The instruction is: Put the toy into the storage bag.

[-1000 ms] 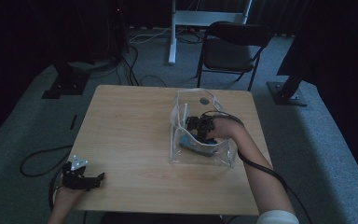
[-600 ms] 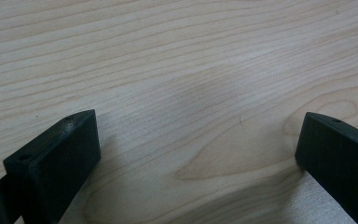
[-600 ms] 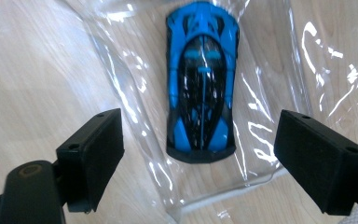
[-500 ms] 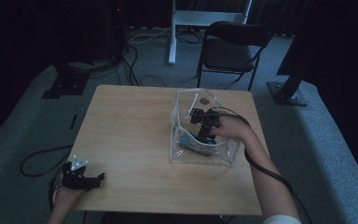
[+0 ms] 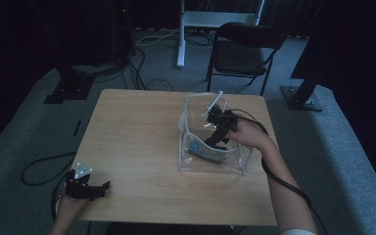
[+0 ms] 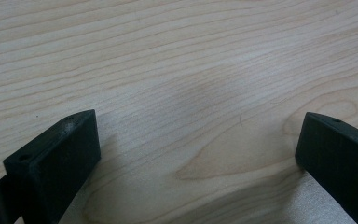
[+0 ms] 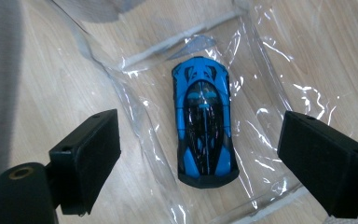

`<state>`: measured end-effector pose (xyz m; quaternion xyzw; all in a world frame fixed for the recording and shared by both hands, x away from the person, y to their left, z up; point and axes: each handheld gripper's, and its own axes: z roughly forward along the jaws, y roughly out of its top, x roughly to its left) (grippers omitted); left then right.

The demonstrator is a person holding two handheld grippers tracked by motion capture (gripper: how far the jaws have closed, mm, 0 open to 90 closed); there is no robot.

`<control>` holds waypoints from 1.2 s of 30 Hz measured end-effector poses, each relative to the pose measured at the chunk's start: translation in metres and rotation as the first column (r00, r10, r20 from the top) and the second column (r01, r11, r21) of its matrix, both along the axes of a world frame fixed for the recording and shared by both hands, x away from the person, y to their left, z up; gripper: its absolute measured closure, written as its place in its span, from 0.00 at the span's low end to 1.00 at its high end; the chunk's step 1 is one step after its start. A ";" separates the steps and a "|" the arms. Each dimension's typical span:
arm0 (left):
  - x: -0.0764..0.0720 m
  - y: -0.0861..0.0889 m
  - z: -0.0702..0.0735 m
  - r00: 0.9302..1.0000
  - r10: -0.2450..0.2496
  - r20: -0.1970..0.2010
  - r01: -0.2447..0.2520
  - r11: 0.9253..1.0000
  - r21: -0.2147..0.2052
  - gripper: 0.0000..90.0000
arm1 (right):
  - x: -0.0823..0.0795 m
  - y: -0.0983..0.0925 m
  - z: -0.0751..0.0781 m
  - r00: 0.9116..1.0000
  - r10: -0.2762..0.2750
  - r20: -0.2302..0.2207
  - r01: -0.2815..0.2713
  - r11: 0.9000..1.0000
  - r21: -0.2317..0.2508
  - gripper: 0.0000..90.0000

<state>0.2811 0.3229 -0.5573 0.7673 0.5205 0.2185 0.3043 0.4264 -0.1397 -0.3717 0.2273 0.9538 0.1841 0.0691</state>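
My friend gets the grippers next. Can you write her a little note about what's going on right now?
Right gripper: jaws have just been opening, wide apart now, nothing between the pads, above the clear plastic bag.
Left gripper: open, at the near left corner of the wooden table, holding nothing.
Blue toy car: lying flat on the bag's bottom.
Done: car is in the bag.
Left: probably lift the right gripper clear.

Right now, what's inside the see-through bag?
A blue toy car lies flat on the bottom of the clear plastic bag, roof up. The right gripper hangs above it, jaws wide apart, touching nothing. The car's underside is hidden.
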 end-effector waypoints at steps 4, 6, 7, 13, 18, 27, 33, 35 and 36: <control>0.000 0.000 0.000 1.000 0.001 0.000 -0.001 1.000 0.000 0.00 | -0.003 -0.002 0.003 1.000 -0.002 0.008 0.002 1.000 0.023 0.14; 0.000 0.000 0.000 1.000 0.000 -0.001 0.000 1.000 0.000 0.00 | -0.006 -0.003 0.006 1.000 -0.005 0.024 0.004 0.999 0.041 0.14; -0.001 0.000 0.000 1.000 -0.001 -0.001 0.001 1.000 0.001 0.00 | -0.007 -0.004 0.007 1.000 -0.004 0.017 0.003 0.999 0.051 0.14; -0.001 0.000 0.000 1.000 -0.002 0.000 0.002 1.000 0.002 0.00 | -0.012 -0.012 0.012 1.000 -0.021 0.021 0.019 0.993 0.114 0.14; -0.001 0.000 0.000 1.000 -0.002 0.000 0.002 1.000 0.002 0.00 | -0.015 -0.019 0.012 0.999 -0.041 0.027 0.035 0.983 0.180 0.13; -0.001 0.000 0.000 1.000 -0.002 0.000 0.002 1.000 0.002 0.00 | -0.023 -0.033 0.014 0.995 -0.057 0.086 0.026 0.946 0.324 0.13; -0.001 0.000 0.000 1.000 -0.002 0.000 0.002 1.000 0.002 0.00 | -0.029 -0.039 0.012 0.993 -0.062 0.104 0.019 0.930 0.368 0.13; -0.001 0.000 0.000 1.000 -0.002 0.000 0.002 1.000 0.002 0.00 | -0.031 -0.042 0.011 0.992 -0.065 0.107 0.018 0.919 0.394 0.13; -0.001 0.000 0.000 1.000 -0.002 0.000 0.002 1.000 0.001 0.00 | -0.033 -0.045 0.011 0.989 -0.083 0.120 0.024 0.903 0.428 0.13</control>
